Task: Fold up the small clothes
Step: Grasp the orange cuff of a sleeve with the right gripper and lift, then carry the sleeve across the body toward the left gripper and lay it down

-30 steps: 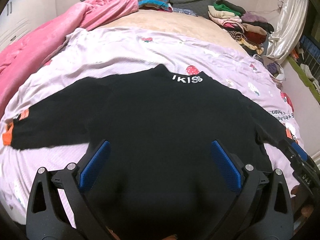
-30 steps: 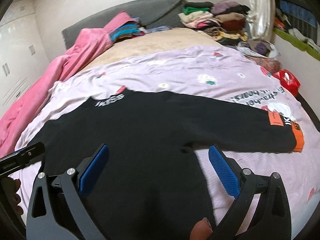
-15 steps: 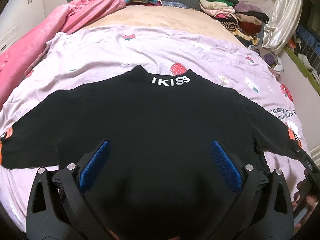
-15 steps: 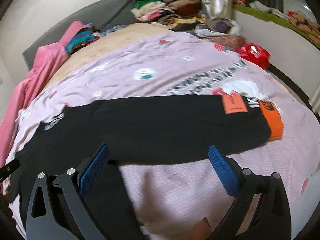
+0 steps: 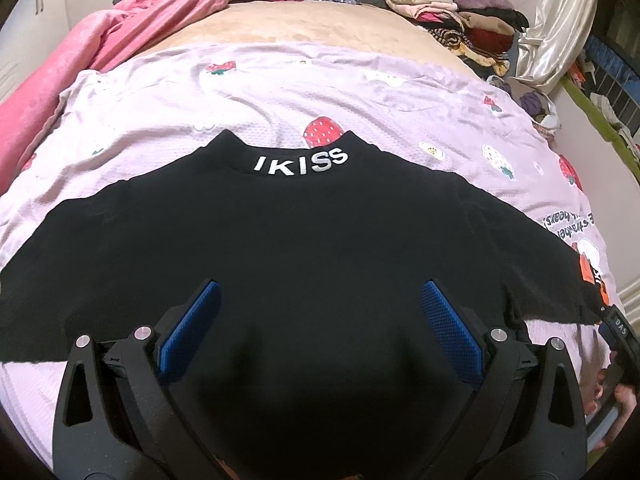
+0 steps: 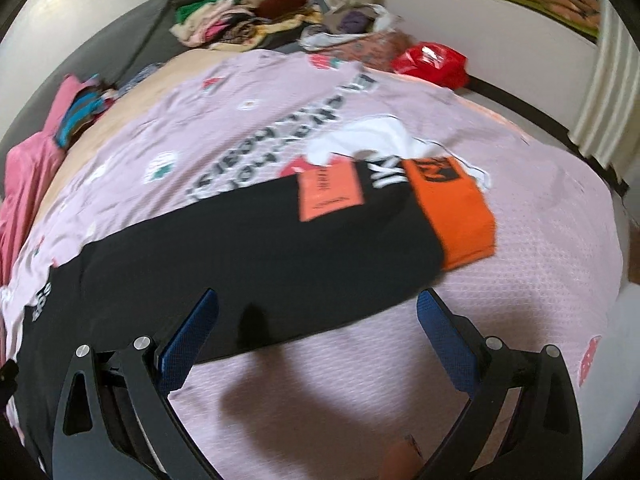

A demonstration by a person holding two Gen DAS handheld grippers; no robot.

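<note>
We see a black sweater (image 5: 304, 240) lying flat on the lilac bedspread (image 5: 280, 92), collar pointing away from our left gripper (image 5: 320, 320), sleeves stretched out to both sides. Both grippers gape wide, holding nothing. Ahead of our right gripper (image 6: 318, 320) lies the sleeve's orange cuff (image 6: 452, 212).

A home bedroom: ahead of the gripper a bed spread with a lilac strawberry-print sheet (image 5: 280, 96), a pink blanket (image 5: 120, 28) far left, stacked folded clothes (image 5: 448, 8) far right, probably a curtain (image 5: 556, 24) beyond.
</note>
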